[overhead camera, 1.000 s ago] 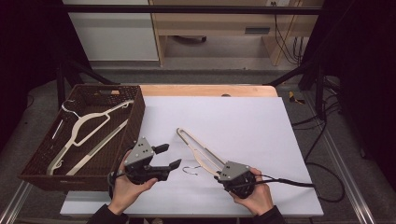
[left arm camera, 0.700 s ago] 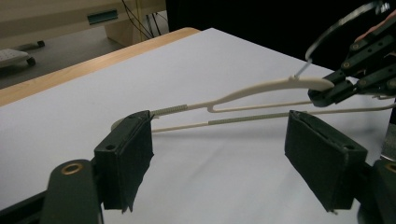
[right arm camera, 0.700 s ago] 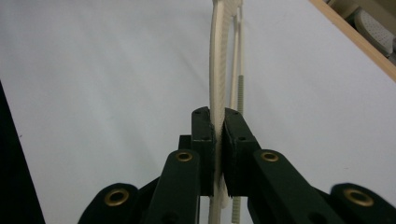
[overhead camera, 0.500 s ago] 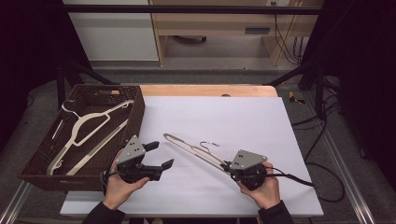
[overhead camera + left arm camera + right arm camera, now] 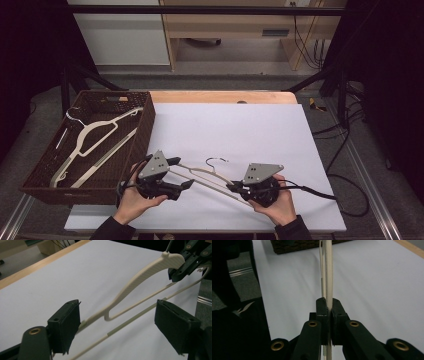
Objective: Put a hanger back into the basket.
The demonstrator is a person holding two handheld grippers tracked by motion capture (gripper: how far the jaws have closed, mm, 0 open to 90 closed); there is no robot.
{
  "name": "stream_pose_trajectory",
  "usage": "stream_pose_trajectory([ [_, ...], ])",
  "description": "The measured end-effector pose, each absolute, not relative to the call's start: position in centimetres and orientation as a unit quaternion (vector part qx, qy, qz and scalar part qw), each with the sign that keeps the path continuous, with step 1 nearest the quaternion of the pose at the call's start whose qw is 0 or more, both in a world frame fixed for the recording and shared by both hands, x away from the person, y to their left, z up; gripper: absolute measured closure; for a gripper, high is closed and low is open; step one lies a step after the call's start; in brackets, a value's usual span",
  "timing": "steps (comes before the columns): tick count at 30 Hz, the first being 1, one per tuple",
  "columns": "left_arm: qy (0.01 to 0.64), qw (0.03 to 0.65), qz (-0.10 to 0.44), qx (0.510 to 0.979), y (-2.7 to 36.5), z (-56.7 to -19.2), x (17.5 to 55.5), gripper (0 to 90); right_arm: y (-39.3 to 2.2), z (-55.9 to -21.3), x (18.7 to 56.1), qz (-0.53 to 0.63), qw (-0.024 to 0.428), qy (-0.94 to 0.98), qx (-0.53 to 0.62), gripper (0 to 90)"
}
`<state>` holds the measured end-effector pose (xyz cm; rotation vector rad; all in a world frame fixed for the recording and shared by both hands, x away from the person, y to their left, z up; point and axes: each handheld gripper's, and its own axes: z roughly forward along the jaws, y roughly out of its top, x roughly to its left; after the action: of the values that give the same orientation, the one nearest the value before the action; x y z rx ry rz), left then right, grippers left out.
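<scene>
Right at the near edge of the desk [image 5: 260, 125], a cream hanger [image 5: 207, 176] is held up between two hand-held tongs, with the wicker basket [image 5: 145, 117] on the desk's left end as the nearest landmark. The hanger sits just to the right of the basket's near corner, its dark wire hook [image 5: 216, 161] curling up on the side away from the person. The right tongs [image 5: 235, 187], the pair farther from the basket, are clenched on the hanger: in the right gripper view the two black jaws press together on the pale bar [image 5: 328, 277], which runs straight away from them toward the basket [image 5: 297, 245]. The left tongs [image 5: 181, 172], just beside the basket's near right corner, stand released, with their jaws spread wide. In the left gripper view the hanger's [image 5: 140, 280] end and lower bar pass through the gap between the jaws; the shoulder end lies close against the jaw on the left of that view, though I cannot tell whether it touches. The right tongs [image 5: 186, 262] show at the hanger's far end there. Inside the basket lies a second cream hanger [image 5: 92, 142], stretched diagonally across the bottom. Each hand wraps its own tool, the left hand [image 5: 131, 200] nearer the basket and the right hand [image 5: 277, 202] away from it.
</scene>
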<state>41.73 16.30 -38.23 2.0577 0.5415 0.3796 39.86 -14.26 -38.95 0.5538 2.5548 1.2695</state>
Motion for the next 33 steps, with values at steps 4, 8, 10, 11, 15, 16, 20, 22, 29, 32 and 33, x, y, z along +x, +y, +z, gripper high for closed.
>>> stream_pose_trajectory([
  [4,0.201,0.459,0.142,0.853,15.4,-38.7,41.9,29.1,-13.8,-39.3,39.9,0.438,0.093,0.875,0.182,87.2],
  [8,0.182,0.446,0.133,0.866,14.6,-39.2,41.9,43.9,-13.1,-39.5,39.7,0.432,0.085,0.881,0.171,87.2],
  [10,0.172,0.438,0.131,0.873,14.3,-39.3,41.8,50.9,-12.8,-39.6,39.7,0.431,0.078,0.883,0.169,87.2],
  [11,0.170,0.436,0.132,0.874,14.2,-39.4,41.7,53.3,-12.8,-39.6,39.7,0.431,0.077,0.883,0.167,87.1],
  [15,0.167,0.428,0.136,0.878,14.1,-39.5,41.5,64.9,-12.6,-39.8,39.7,0.432,0.068,0.884,0.164,87.1],
  [16,0.165,0.427,0.138,0.878,14.1,-39.5,41.4,65.7,-12.6,-39.8,39.7,0.431,0.066,0.885,0.163,87.1],
  [20,0.160,0.420,0.148,0.881,14.0,-39.2,41.0,69.5,-12.7,-39.7,39.7,0.430,0.073,0.884,0.167,85.7],
  [22,0.158,0.419,0.143,0.883,14.0,-39.0,40.8,72.5,-12.9,-39.6,39.8,0.431,0.081,0.882,0.172,84.0],
  [29,0.158,0.429,0.114,0.882,13.7,-38.5,39.9,79.4,-13.5,-39.3,39.8,0.436,0.113,0.871,0.196,75.1],
  [32,0.154,0.434,0.099,0.882,13.4,-38.6,39.5,82.2,-13.7,-39.3,39.9,0.439,0.125,0.866,0.207,70.6],
  [33,0.152,0.438,0.087,0.882,13.3,-38.6,39.4,82.9,-13.8,-39.3,39.9,0.439,0.128,0.864,0.211,69.3],
])
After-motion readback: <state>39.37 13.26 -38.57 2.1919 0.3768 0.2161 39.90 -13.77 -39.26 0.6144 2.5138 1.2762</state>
